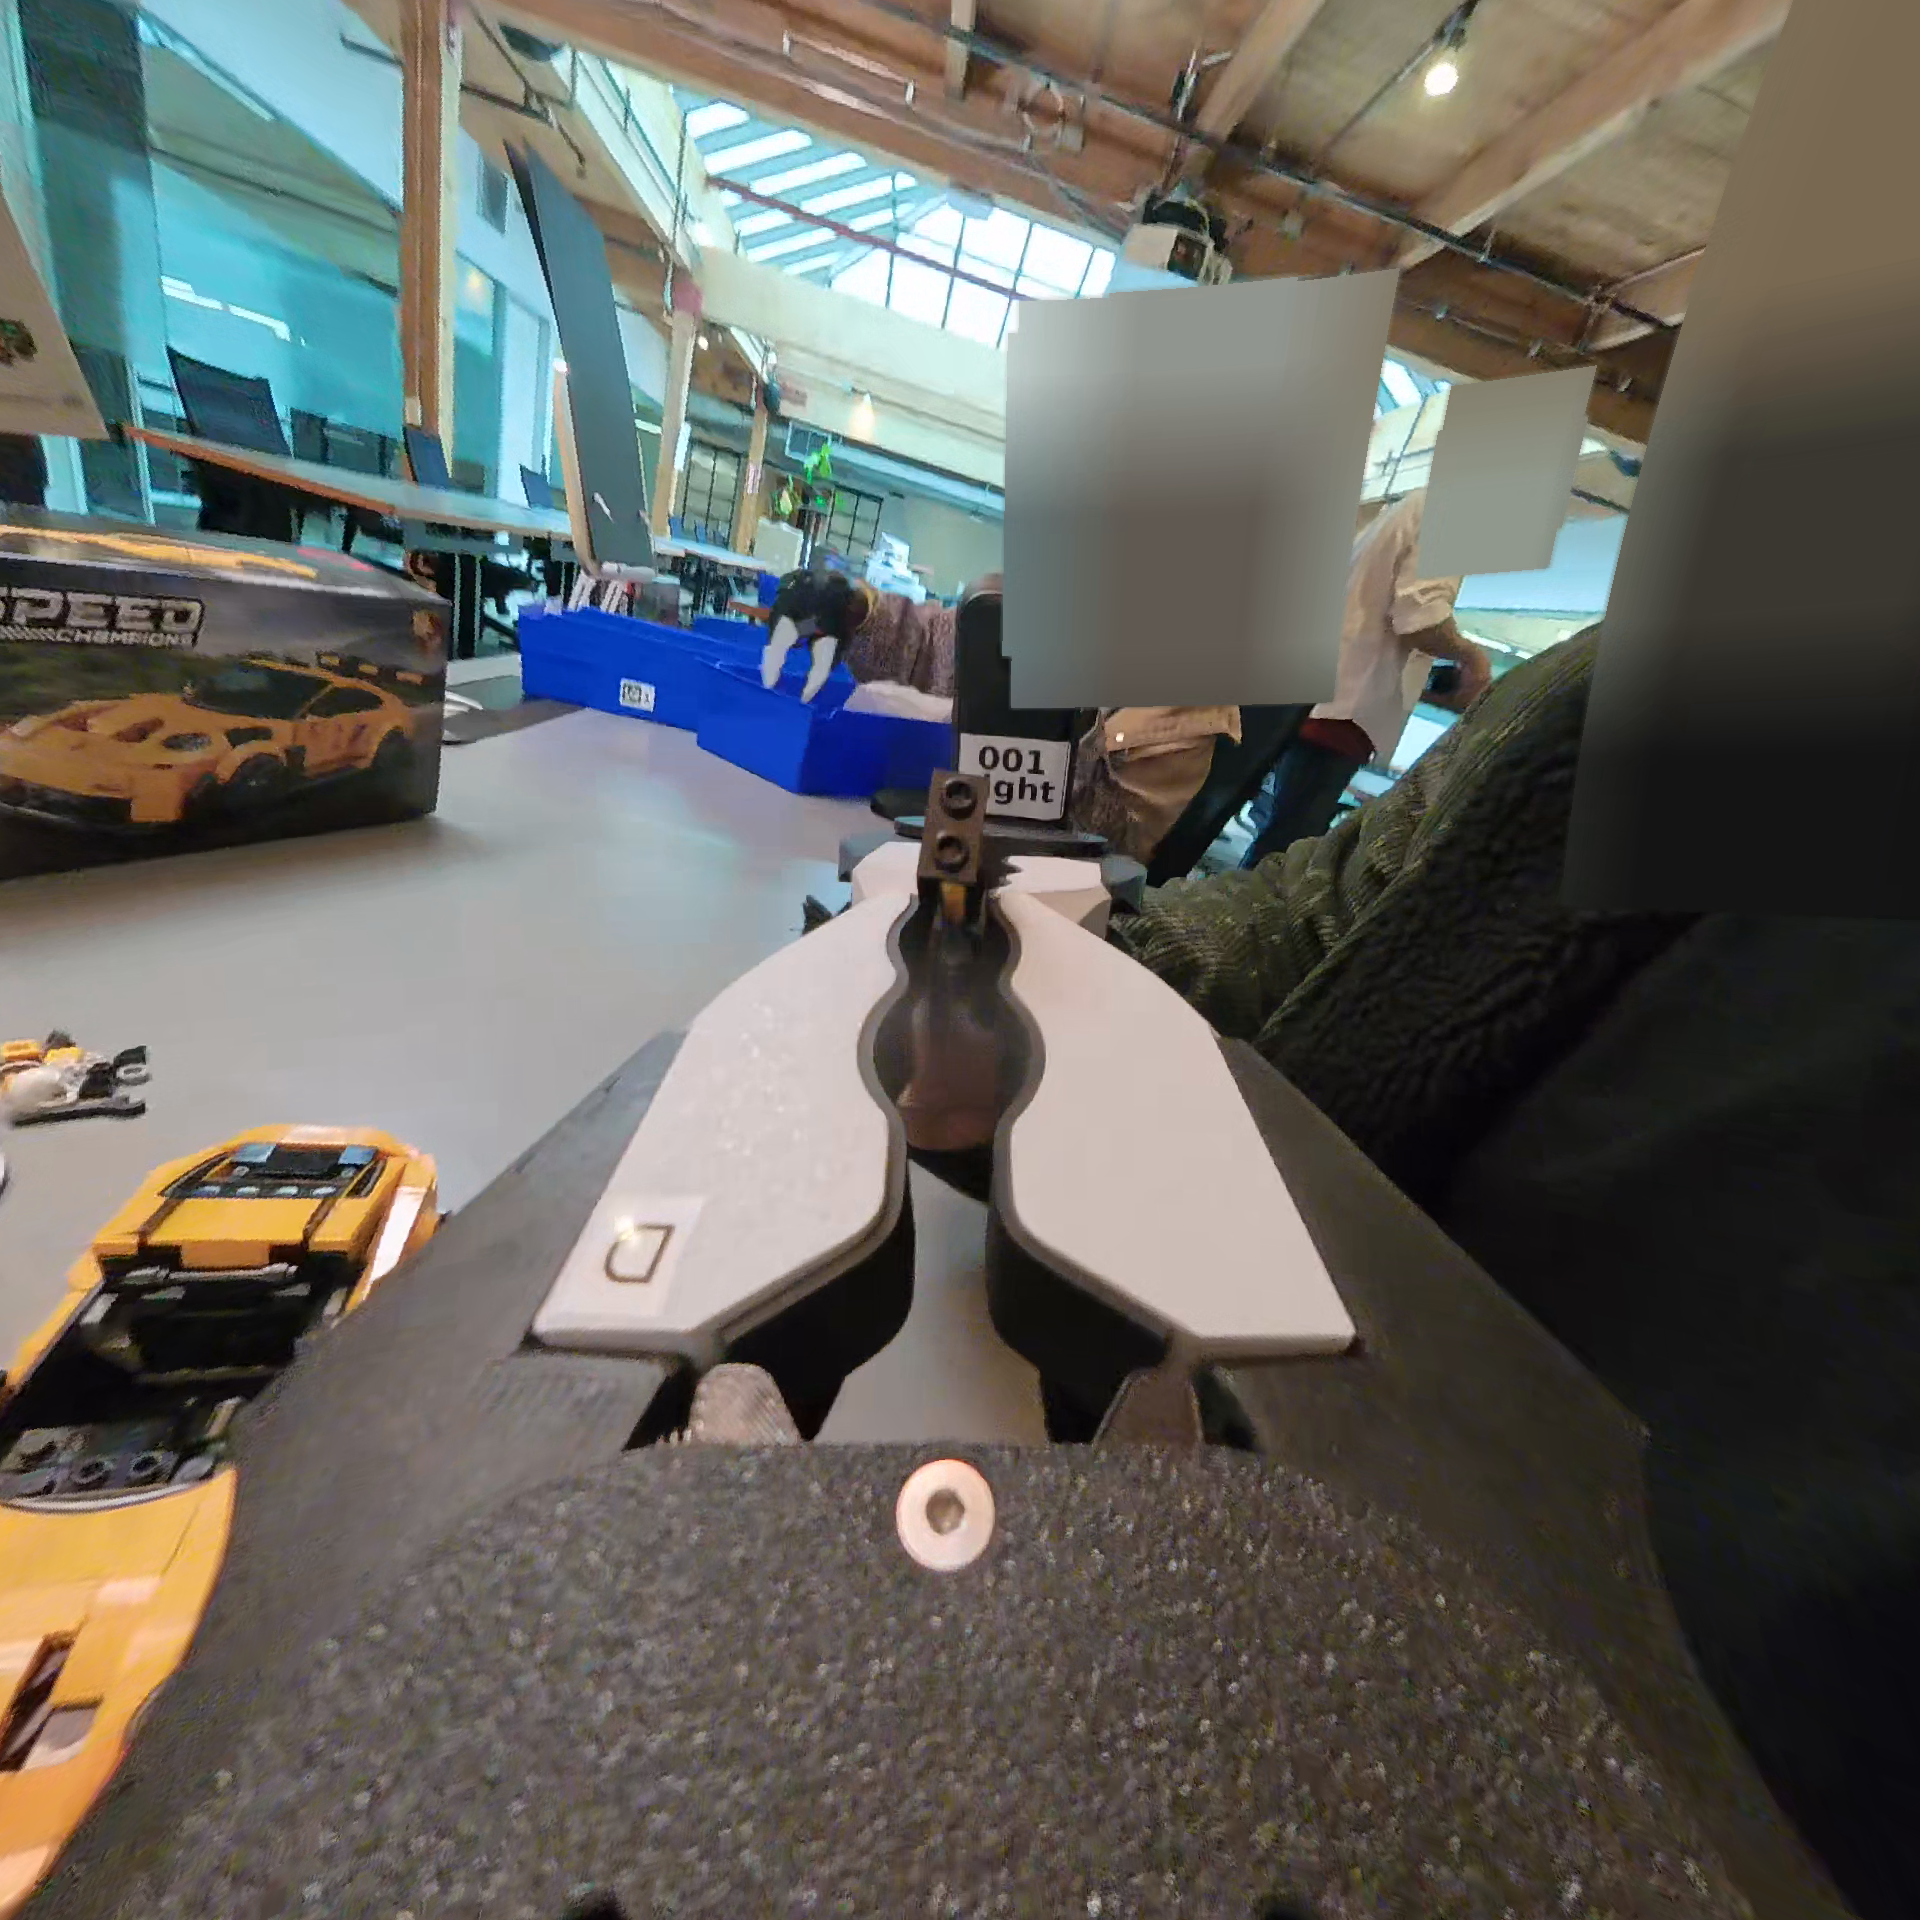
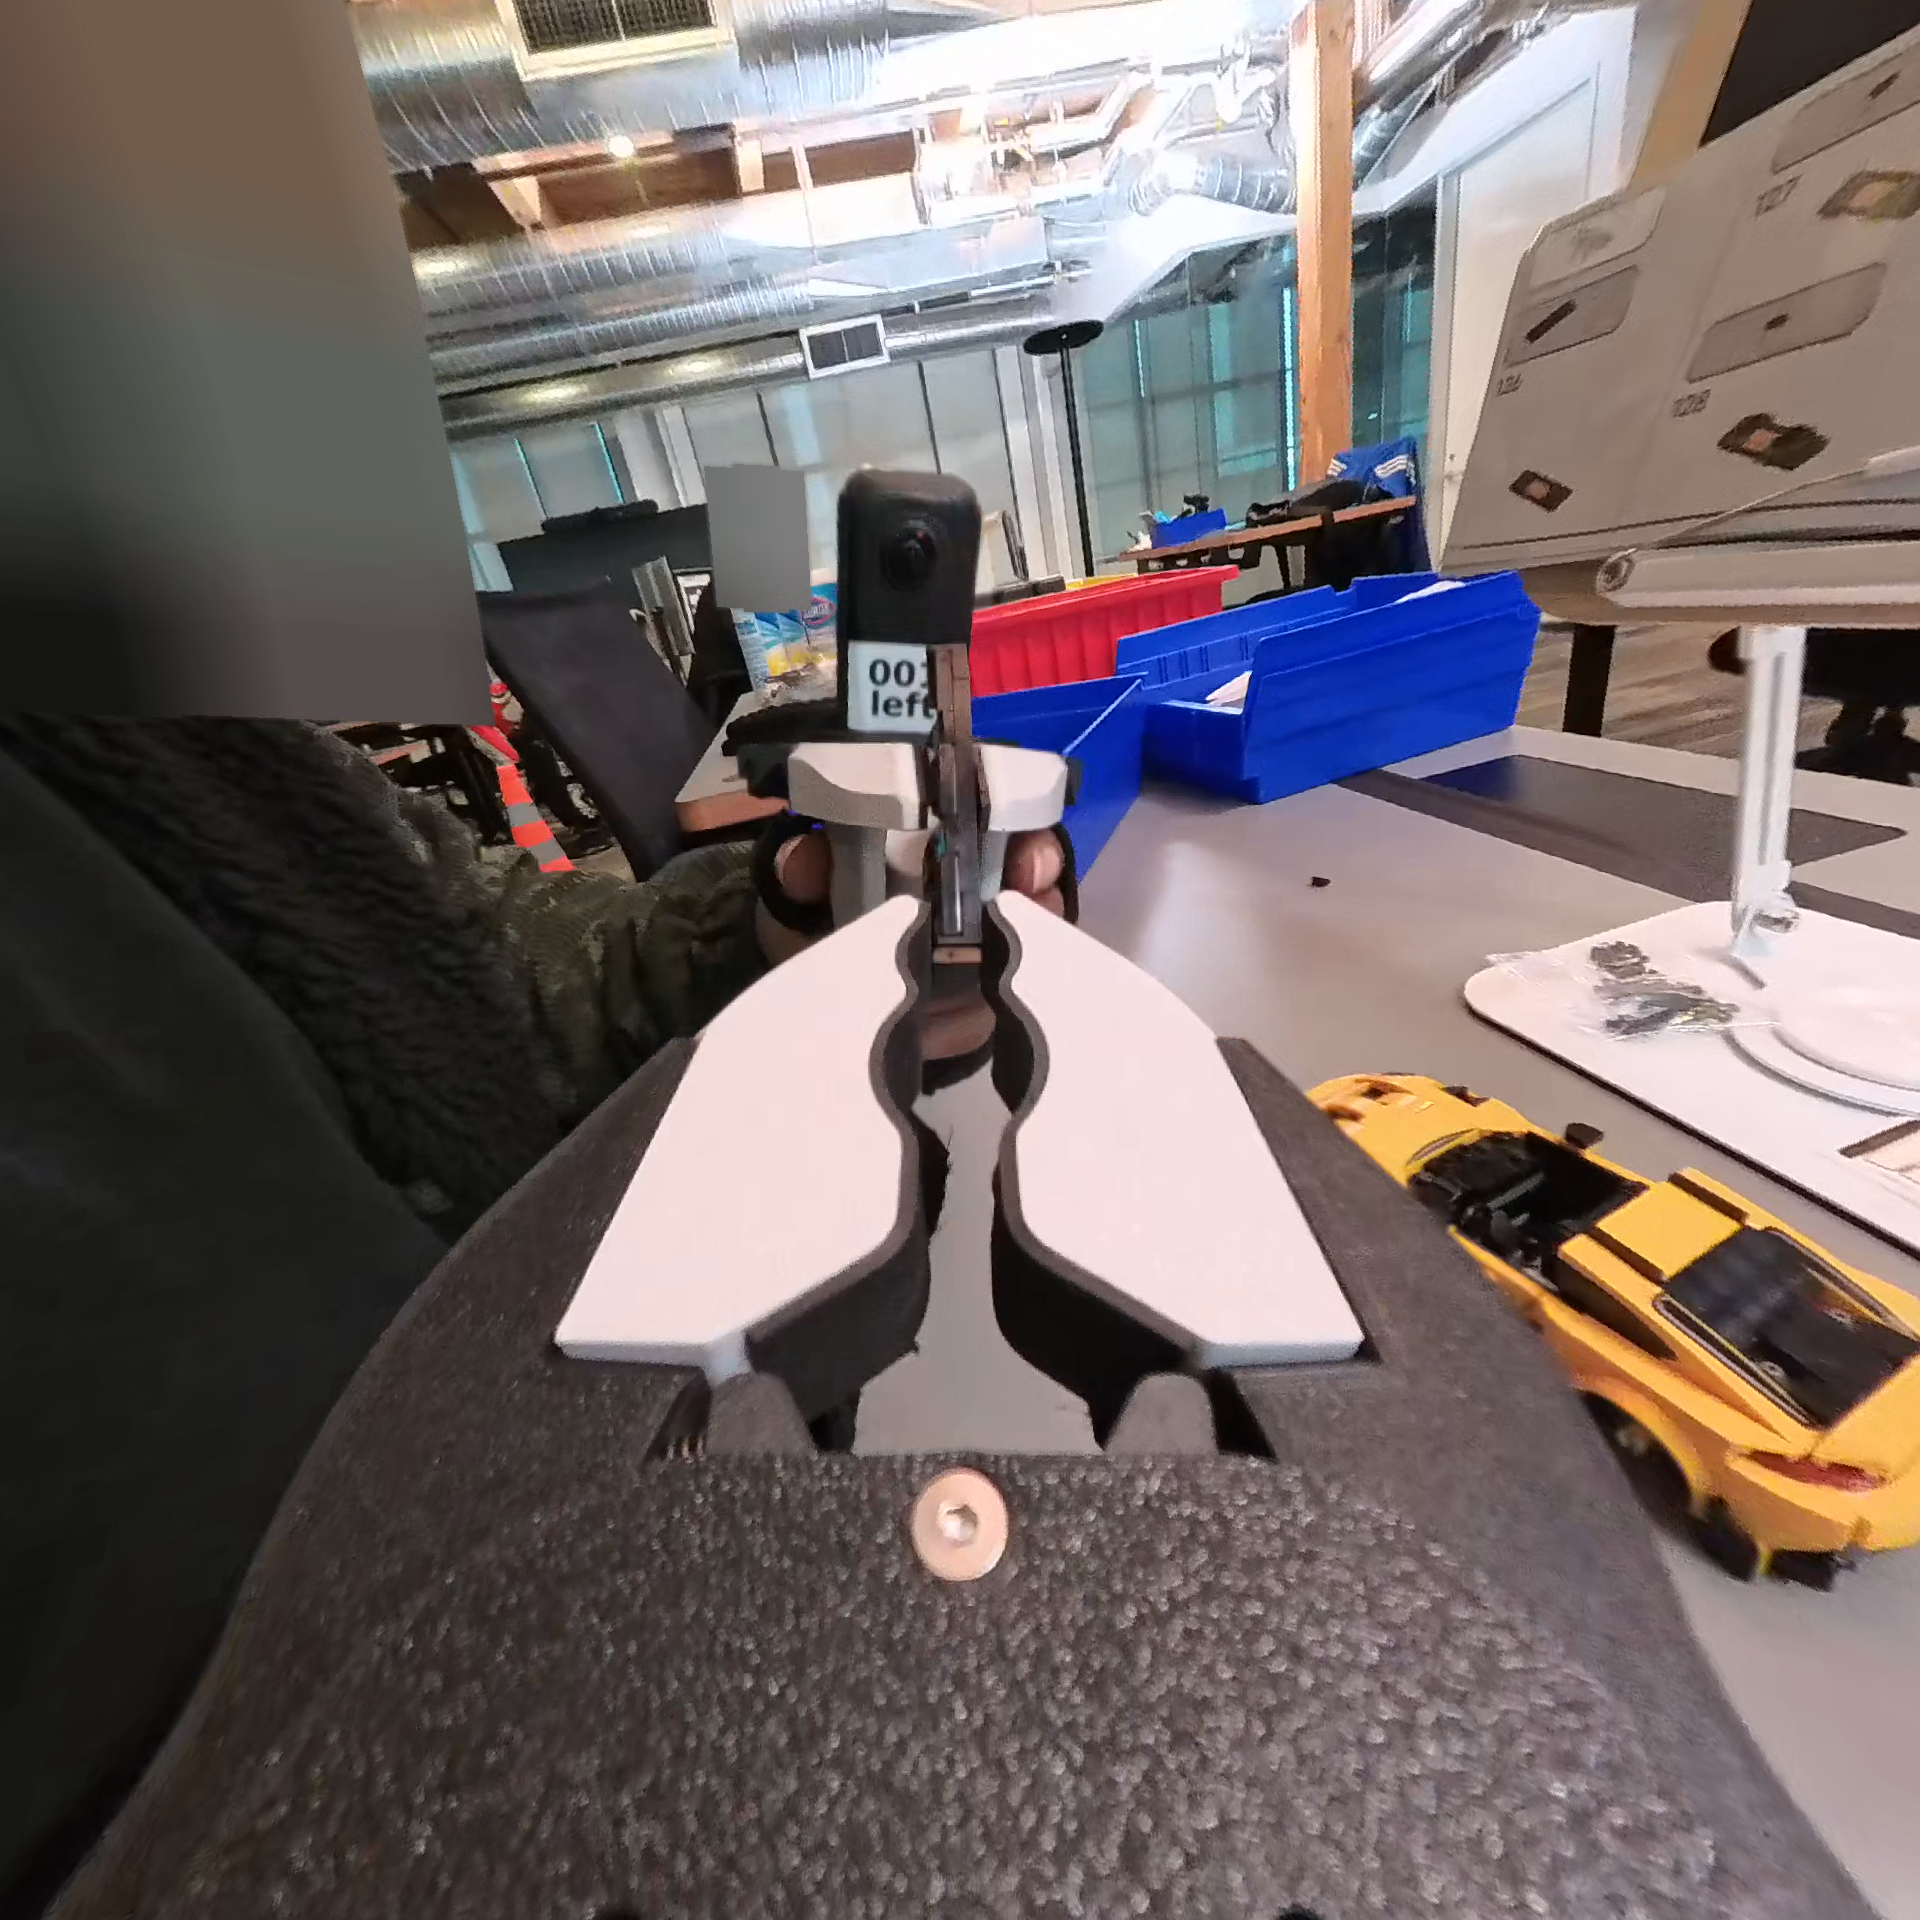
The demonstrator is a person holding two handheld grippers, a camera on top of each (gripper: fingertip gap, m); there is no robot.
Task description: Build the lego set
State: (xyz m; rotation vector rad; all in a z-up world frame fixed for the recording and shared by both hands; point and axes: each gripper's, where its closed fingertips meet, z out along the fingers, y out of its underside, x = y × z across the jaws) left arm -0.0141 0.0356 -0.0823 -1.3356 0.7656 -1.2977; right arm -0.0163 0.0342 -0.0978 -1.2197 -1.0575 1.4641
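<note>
Above the grey table (image 1: 582,883), both grippers (image 1: 951,904) (image 2: 954,935) nose to nose, each clamped on a small black brick assembly (image 1: 954,831) (image 2: 951,831); labelled set box (image 1: 208,686) nearby.

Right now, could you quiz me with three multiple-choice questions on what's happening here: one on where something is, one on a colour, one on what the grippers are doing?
1. Where is the toy car?
A. On the grey table
B. In a blue bin
C. On the box

2. What colour is most of the car's body?
A. Red
B. Yellow
C. White

3. What are the left gripper and the right gripper doing?
A. Both open, holding nothing
B. Resting on the table
C. Both shut on a small dark piece, held in the air

Answers: 1 A, the car lies on the tabletop beside the grippers. 2 B, yellow panels with black parts. 3 C, both tips pinch the piece above the table.
</note>
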